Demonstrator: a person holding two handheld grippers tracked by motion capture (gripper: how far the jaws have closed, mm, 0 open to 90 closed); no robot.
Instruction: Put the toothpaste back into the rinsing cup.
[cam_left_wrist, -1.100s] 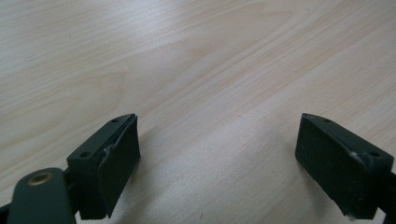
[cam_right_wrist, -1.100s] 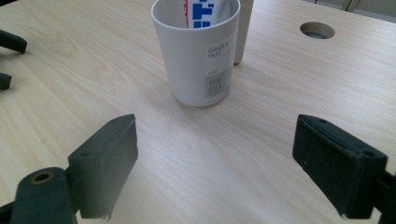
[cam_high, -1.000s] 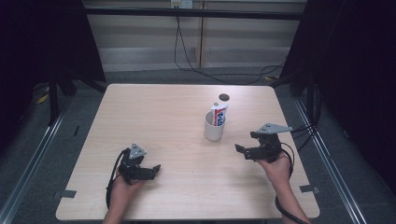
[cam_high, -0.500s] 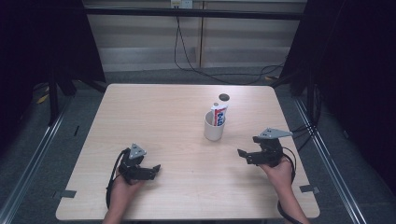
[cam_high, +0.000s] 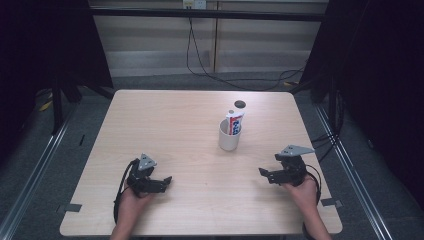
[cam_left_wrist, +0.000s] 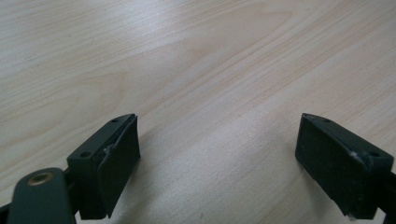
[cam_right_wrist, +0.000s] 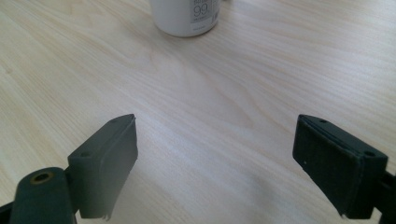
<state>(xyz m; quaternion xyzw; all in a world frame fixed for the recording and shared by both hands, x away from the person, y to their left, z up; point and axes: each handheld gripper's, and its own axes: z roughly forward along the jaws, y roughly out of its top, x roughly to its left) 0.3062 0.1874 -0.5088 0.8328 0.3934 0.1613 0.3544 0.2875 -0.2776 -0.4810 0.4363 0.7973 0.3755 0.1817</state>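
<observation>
A white cup (cam_high: 229, 135) stands upright near the middle of the wooden table (cam_high: 165, 120), with a toothpaste tube (cam_high: 234, 121) standing in it. The cup's base (cam_right_wrist: 186, 17) appears at the top of the right gripper view. My left gripper (cam_high: 161, 182) rests low at the front left, held by a hand, its jaws wide apart over bare wood (cam_left_wrist: 215, 154). My right gripper (cam_high: 266, 174) sits at the front right, a good way short of the cup. It is open too, with nothing between its jaws (cam_right_wrist: 215, 158).
A small dark round hole (cam_high: 240, 104) lies in the tabletop behind the cup. Black frame legs and metal rails flank the table on both sides. Cables trail across the floor behind the far edge.
My right gripper has drawn back toward the front edge of the table, away from the cup. The left gripper has stayed in place.
</observation>
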